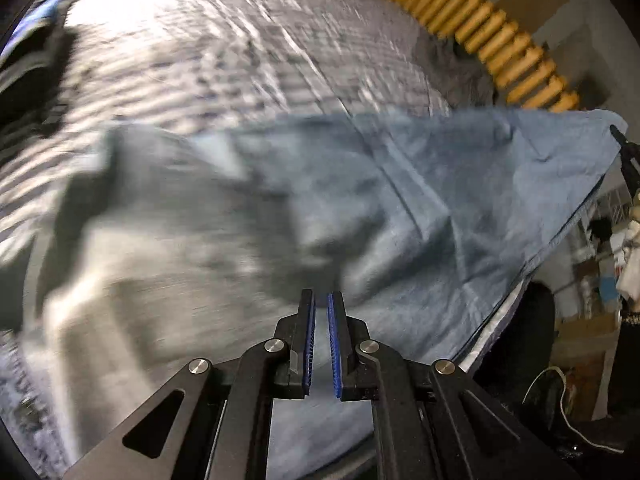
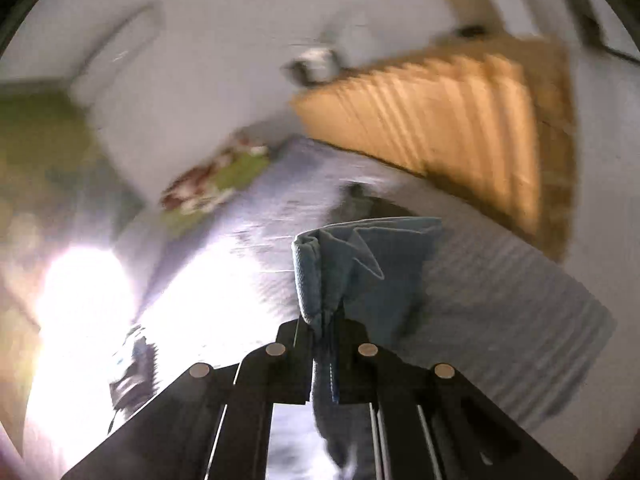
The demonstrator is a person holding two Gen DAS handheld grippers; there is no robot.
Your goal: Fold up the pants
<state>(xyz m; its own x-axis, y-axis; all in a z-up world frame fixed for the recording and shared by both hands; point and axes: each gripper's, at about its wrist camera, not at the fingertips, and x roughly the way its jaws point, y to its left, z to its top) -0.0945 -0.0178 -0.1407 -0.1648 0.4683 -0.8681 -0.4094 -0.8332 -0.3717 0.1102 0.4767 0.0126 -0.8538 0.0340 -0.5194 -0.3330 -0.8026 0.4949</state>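
The right gripper point(image 2: 326, 316) pinches the blue pants point(image 2: 372, 264). The left gripper point(image 1: 321, 300) is nearly together, holding nothing. A yellow headboard point(image 1: 480, 28) sits at one o'clock beyond the bed point(image 1: 240, 40).

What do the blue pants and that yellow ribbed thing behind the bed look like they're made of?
The pants look like soft, matte woven cotton, perhaps light denim: they crease, drape and show a stitched seam. The ribbed headboard looks like varnished wood or padded panels with a slight sheen; blur leaves that open.
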